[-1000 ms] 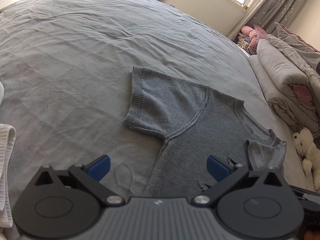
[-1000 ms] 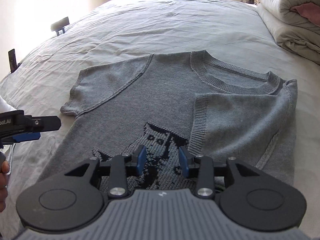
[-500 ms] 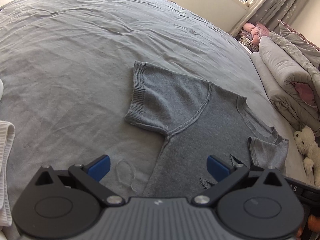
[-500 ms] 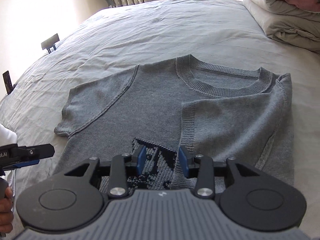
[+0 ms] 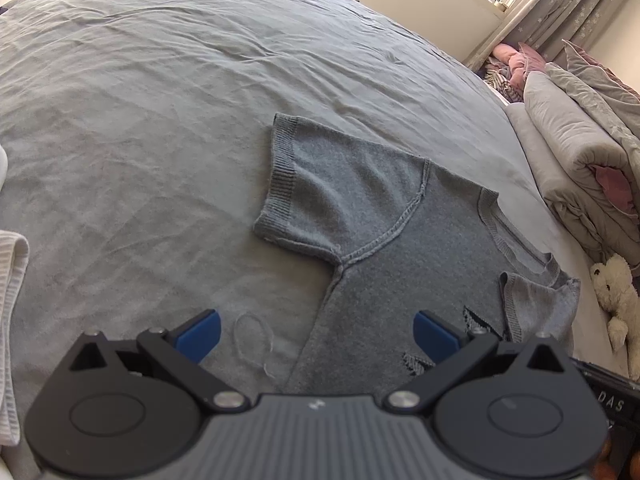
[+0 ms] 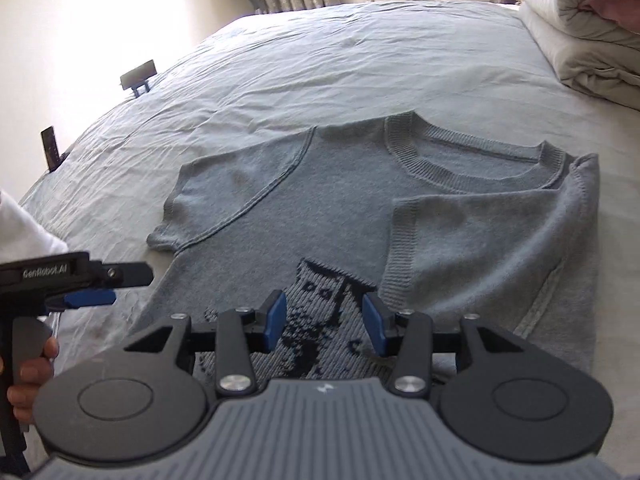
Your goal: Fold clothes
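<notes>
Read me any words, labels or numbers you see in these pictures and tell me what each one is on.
"GenRobot.AI": white lettering on the black body of the left gripper, seen in the right wrist view.
"DAS": partial white letters on a black device at the left wrist view's lower right edge; the rest is cut off.
The grey knitted short-sleeved sweater shows a dark woven pattern, no readable words.

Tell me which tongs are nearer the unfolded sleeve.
Left. The left tongs hover open just below the unfolded sleeve, at the sweater's side edge. The right tongs hang over the dark knit pattern, beside the folded-in sleeve.
</notes>
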Available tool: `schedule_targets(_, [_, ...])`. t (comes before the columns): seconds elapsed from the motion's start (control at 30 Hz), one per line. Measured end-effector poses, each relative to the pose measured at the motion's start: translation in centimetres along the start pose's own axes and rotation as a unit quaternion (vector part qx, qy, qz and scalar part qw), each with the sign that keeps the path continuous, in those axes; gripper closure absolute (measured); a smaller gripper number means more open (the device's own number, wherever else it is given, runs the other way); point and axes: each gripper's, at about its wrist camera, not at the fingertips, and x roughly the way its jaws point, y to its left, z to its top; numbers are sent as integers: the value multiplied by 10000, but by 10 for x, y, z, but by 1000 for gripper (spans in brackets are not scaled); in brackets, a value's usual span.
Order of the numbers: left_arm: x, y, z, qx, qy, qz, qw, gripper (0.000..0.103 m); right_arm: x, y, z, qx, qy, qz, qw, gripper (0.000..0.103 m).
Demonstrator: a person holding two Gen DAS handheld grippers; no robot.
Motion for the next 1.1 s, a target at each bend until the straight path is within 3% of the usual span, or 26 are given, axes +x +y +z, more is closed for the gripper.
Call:
schedule_targets(0.1, [1, -1, 0, 32, 0, -5, 10000, 0, 16, -8, 17, 23, -9, -448, 9990, 56])
schedule_targets(0.17, [2, -2, 0, 50, 6, 5, 10000, 0, 35, 1, 25, -279, 154, -746, 9967, 56])
schedule_targets(0.33, [5, 0, -1, 48, 36, 41, 10000, 0, 79, 10, 36, -787, 330, -1611, 9832, 56])
schedule_targets(0.4, [5, -1, -1, 61, 41, 48, 10000, 0, 88, 4, 37, -737, 367, -1683, 9823, 59])
schedule_targets(0.43, [6, -1, -2, 76, 48, 51, 9999, 0, 89, 1, 38, -689, 330, -1701, 9825, 72])
schedule_targets(0.47, [7, -2, -3, 95, 62, 51, 9999, 0, 89, -1, 38, -645, 270, -1739, 9823, 97])
schedule_targets(0.73, [10, -11, -8, 251, 96, 6, 9996, 0, 54, -44, 59, 670, -685, -1735, 9802, 98])
schedule_targets(1.1, [17, -18, -12, 465, 120, 119, 9988, 0, 84, -64, 92, 1419, -868, -1794, 9696, 98])
